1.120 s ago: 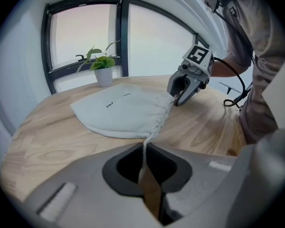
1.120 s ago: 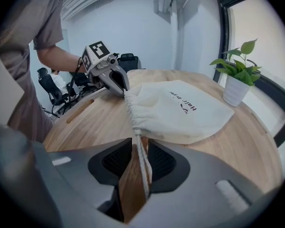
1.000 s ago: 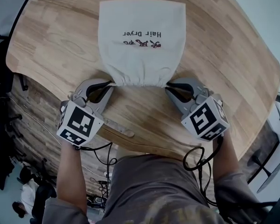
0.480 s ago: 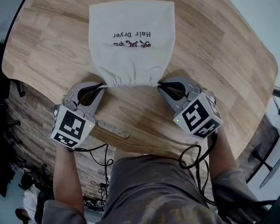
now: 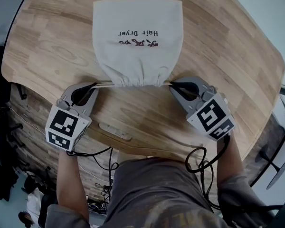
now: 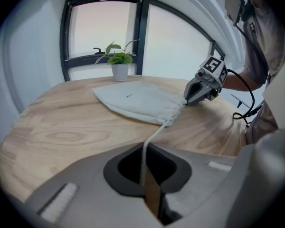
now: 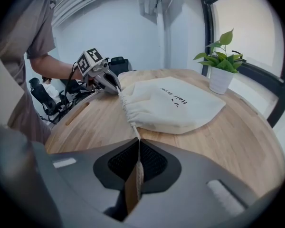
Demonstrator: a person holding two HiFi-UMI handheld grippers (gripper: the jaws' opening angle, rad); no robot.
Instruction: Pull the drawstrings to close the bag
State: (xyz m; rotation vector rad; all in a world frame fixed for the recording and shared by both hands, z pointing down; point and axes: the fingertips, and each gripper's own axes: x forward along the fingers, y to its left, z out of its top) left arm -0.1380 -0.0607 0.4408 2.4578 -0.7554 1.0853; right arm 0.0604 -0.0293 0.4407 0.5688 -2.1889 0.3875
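A cream cloth bag (image 5: 137, 37) printed "Hair Dryer" lies flat on the wooden table (image 5: 47, 42), with its gathered mouth (image 5: 137, 81) towards me. A pale drawstring (image 5: 104, 85) runs taut from the mouth's left corner into my left gripper (image 5: 92, 86), which is shut on it; the left gripper view shows the same string (image 6: 154, 136) pinched between the jaws. My right gripper (image 5: 174, 85) sits at the mouth's right corner. Its jaws have just closed further and are shut on the other drawstring (image 7: 134, 133). The bag (image 7: 175, 103) stays flat.
A small potted plant (image 6: 118, 66) stands at the table's far edge by the window, also visible as the plant (image 7: 221, 70) in the right gripper view. The rounded front table edge (image 5: 133, 146) lies just behind both grippers. Cables (image 5: 202, 163) hang below the edge.
My left gripper has drawn away to the left from the bag's mouth, exposing a taut length of drawstring. The right gripper stays at the mouth's right corner.
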